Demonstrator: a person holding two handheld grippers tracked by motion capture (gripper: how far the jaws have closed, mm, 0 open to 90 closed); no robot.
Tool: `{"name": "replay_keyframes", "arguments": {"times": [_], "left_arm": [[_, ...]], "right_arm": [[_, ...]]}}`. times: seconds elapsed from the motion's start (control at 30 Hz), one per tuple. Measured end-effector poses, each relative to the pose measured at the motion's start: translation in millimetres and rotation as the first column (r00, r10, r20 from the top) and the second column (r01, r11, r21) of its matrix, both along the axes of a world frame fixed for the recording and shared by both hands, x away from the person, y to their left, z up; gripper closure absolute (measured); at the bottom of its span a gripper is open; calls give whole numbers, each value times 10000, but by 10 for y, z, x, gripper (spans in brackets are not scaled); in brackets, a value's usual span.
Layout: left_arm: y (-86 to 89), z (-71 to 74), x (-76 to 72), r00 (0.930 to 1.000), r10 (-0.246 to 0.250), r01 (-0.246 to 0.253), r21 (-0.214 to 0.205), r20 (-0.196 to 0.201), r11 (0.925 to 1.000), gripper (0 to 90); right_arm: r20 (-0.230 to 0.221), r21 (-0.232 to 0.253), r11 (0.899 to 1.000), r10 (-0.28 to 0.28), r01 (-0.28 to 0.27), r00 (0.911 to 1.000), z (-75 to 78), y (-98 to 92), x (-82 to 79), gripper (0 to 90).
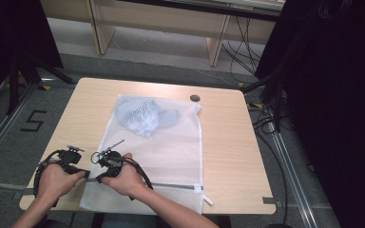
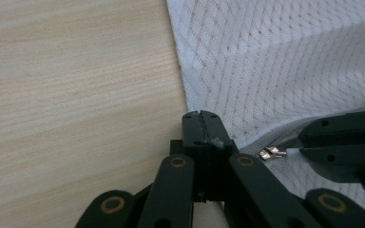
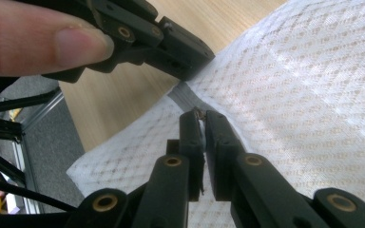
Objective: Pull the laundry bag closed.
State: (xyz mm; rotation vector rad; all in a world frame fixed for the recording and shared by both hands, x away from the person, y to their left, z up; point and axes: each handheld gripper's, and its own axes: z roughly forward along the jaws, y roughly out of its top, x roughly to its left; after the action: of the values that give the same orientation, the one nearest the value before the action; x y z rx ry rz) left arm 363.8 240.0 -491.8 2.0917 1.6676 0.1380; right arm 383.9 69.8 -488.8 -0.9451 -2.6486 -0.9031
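Note:
A white mesh laundry bag [image 1: 164, 147] lies flat on the wooden table [image 1: 228, 142], with a grey-blue garment [image 1: 145, 116] inside its far end. A grey zipper [image 1: 171, 185] runs along the bag's near end. My left gripper [image 1: 86, 175] [image 2: 202, 118] is shut on the zipper tape's left end [image 3: 183, 90] at the bag's edge. Just to its right, my right gripper [image 1: 97, 177] [image 3: 199, 116] is shut on the small metal zipper pull [image 2: 271, 153]. The two grippers almost touch. A thumb [image 3: 43, 40] rests on the left gripper.
A small dark round disc [image 1: 195, 98] sits on the table at the bag's far right corner. A white tab [image 1: 207, 199] sticks out at the zipper's right end. Black stands and cables border the table on both sides; wooden furniture legs [image 1: 216, 40] stand behind.

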Motion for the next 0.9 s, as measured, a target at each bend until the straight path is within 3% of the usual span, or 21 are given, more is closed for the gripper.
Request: {"name": "replay_keyframes", "arguments": {"times": [0.03, 0.07, 0.13, 0.17, 0.3, 0.47, 0.67, 0.77, 0.9], "left_arm": [[-4, -13, -3, 9998, 68, -67, -50, 187, 10000, 899], [6, 6, 0, 10000, -6, 6, 30, -34, 10000, 899], [16, 3, 3, 10000, -34, 34, -23, -67, 10000, 899], [17, 3, 4, 10000, -37, 37, -23, -70, 10000, 899], [18, 3, 4, 10000, -35, 35, -30, -72, 10000, 899], [20, 3, 4, 10000, -30, 30, -32, -71, 10000, 899], [21, 3, 4, 10000, -22, 22, -33, -68, 10000, 899], [27, 2, 4, 10000, -53, 53, -40, -69, 10000, 898], [21, 2, 3, 10000, -37, 37, -38, -59, 10000, 898]], "right_arm": [[-100, 16, 10000, 31, -31, 9999, 7, -1, -2, 870], [-86, 1, 10000, -18, 18, 10000, 16, -2, -10, 870], [-75, -45, 10000, 13, -13, 10000, 26, -10, -10, 870], [139, -87, 10000, -6, 8, 9999, 29, -16, -9, 870], [-101, -56, 10000, 46, -47, 9999, 34, -26, -13, 870], [235, -196, 9998, 19, -14, 9997, 41, -47, -10, 869], [-194, -114, 9999, 17, -19, 9998, 48, -65, -14, 870], [87, -253, 9996, 113, -111, 9999, 47, -83, -3, 869], [-168, -153, 9999, -7, 4, 9999, 53, -97, -15, 870]]}}
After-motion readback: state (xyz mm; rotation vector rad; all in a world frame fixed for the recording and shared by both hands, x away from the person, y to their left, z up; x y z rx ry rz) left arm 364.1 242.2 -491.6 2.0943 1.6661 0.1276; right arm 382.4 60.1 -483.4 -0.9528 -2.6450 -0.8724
